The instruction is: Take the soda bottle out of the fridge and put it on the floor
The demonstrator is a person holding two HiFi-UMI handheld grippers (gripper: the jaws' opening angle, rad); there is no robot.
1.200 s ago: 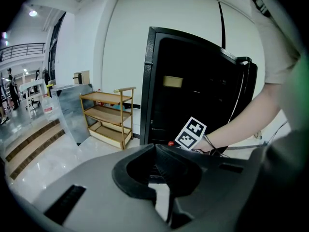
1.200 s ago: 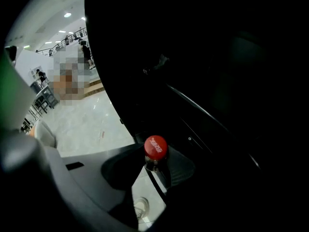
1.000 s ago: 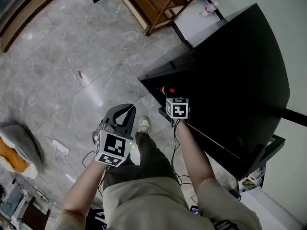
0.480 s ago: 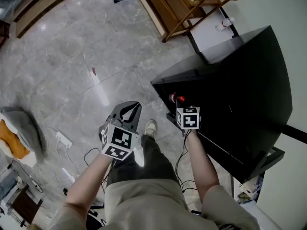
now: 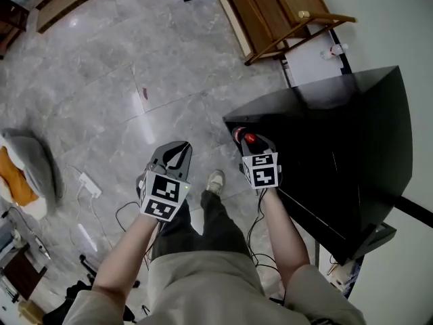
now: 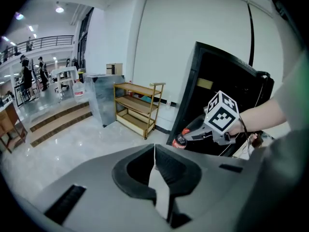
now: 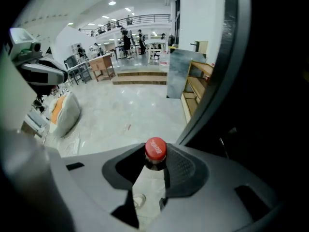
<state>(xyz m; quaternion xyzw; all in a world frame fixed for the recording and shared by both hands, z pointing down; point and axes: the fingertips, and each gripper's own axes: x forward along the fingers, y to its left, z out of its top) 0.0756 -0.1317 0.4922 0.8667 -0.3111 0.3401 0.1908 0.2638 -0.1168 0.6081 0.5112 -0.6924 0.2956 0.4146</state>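
Right gripper view: red-capped soda bottle (image 7: 155,149) pinched in right gripper (image 7: 153,162) jaws.
Left gripper view alone shows bottle's dark body; left gripper (image 6: 154,152) jaws pressed together.

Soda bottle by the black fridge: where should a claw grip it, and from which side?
Grip the soda bottle at its neck, just below the red cap, coming in sideways across it. The right claw holds it so: the narrow neck fits between the jaws, and the cap above likely stops slipping.
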